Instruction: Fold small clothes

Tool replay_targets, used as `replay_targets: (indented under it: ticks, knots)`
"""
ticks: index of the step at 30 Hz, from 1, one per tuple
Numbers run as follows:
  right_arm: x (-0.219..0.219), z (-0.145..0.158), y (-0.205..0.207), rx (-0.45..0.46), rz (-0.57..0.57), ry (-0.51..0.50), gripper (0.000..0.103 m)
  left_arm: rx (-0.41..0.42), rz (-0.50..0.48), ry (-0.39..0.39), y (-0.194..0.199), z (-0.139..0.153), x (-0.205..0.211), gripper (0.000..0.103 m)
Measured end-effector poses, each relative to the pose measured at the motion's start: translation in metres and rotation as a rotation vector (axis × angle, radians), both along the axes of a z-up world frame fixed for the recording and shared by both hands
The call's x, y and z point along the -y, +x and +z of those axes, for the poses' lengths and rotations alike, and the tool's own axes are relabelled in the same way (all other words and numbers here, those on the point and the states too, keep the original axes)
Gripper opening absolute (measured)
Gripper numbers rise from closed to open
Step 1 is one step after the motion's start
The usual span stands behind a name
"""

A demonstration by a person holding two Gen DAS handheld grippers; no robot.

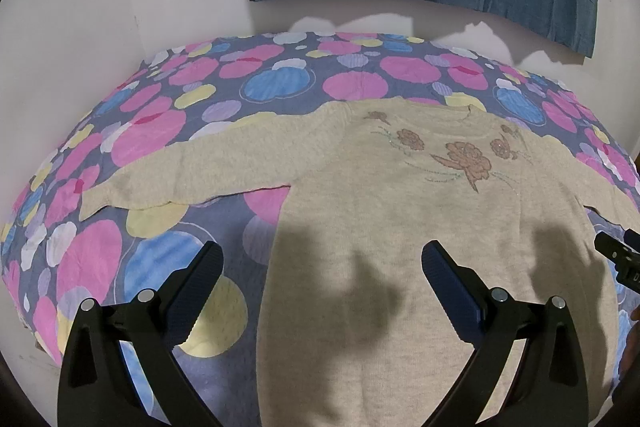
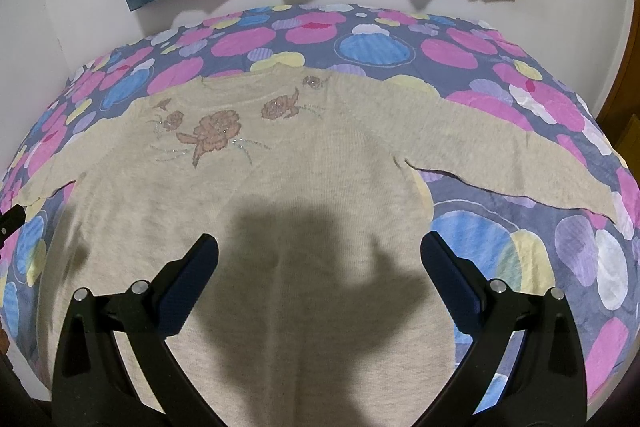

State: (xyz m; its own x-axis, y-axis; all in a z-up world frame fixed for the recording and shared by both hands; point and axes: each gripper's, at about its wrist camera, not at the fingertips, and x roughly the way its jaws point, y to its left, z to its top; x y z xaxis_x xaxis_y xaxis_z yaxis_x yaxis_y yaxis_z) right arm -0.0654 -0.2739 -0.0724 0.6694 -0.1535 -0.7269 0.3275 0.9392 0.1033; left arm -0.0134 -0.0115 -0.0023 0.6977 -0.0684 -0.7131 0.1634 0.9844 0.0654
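Flowered bedspread (image 1: 152, 115) covers the bed. One beige sweater (image 1: 400, 227) lies flat on it, collar toward the far edge, hem toward the cameras, both sleeves spread sideways. Left gripper (image 1: 322, 259) and right gripper (image 2: 319, 255) hover above its lower body, jaws spread, holding nothing.

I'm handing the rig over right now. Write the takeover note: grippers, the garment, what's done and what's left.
Left gripper: open, empty, above the garment's left edge.
Right gripper: open, empty, above its lower body.
Beige knit sweater with brown flower embroidery: flat, face up on the dotted bedsheet, neck away from you, both sleeves spread out.
Done: laid out flat.
Left: every fold; the sleeves look like the likely start.
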Motion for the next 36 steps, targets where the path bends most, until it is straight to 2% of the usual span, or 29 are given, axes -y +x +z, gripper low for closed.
replay_targets:
  ticks: [27, 34, 36]
  knots:
    - [0.0, -0.005, 0.001, 0.0, -0.01, 0.02, 0.101, -0.015, -0.007, -0.007, 0.001, -0.001, 0.001, 0.099]
    - [0.039, -0.002, -0.007, 0.046, -0.069, 0.114, 0.101, -0.036, -0.025, -0.006, 0.004, -0.009, 0.002, 0.099]
    - [0.062, 0.002, -0.017, 0.098, -0.105, 0.153, 0.101, -0.034, -0.032, -0.004, 0.007, -0.01, 0.001, 0.099]
